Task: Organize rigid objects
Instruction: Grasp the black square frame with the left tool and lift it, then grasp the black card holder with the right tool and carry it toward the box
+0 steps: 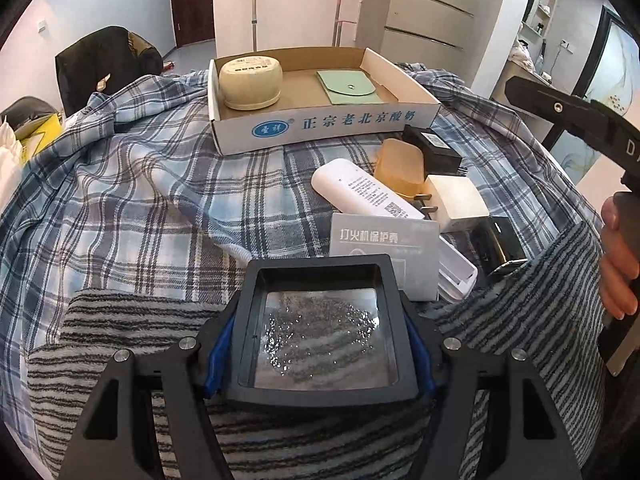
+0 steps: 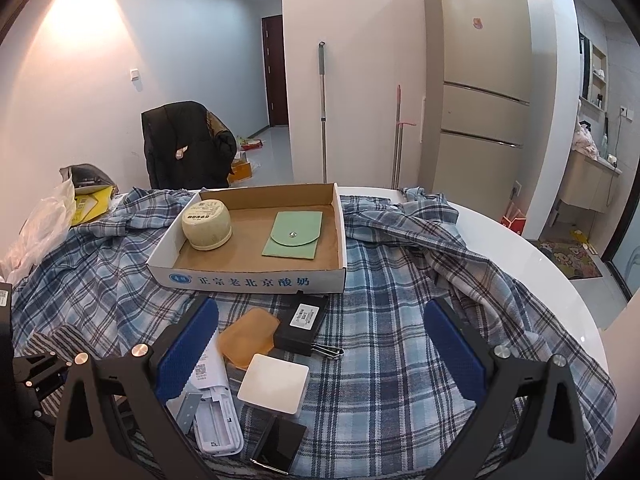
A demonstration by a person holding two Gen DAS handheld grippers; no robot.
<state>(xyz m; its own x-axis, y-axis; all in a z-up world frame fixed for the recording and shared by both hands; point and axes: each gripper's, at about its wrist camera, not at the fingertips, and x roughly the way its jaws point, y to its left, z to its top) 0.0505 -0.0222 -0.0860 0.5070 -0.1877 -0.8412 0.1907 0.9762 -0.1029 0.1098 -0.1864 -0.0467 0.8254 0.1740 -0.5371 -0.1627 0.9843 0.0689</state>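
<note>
Gripping a black-framed square lens (image 1: 320,332) flat, its sides running near-far, the left gripper (image 1: 320,344) hovers above striped cloth (image 1: 132,328) | right gripper (image 2: 320,364) spread wide, holding nothing, over white adapter (image 2: 274,382) | grey box (image 1: 384,248), white tube (image 1: 364,188), amber case (image 1: 400,164) lie ahead | far: cardboard tray (image 1: 320,124) with cream bowl (image 1: 250,82), green pouch (image 1: 348,87).

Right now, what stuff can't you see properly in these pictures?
- Left wrist view: the left gripper clamps a black-framed clear case; its glittery contents are too blurred to name.
- Left wrist view: that case hides the lower part of the grey lighter-case box.
- Right wrist view: the left finger of the open right gripper covers most of the white tube.
- Both views: the label on the black adapter is too small to read.
</note>
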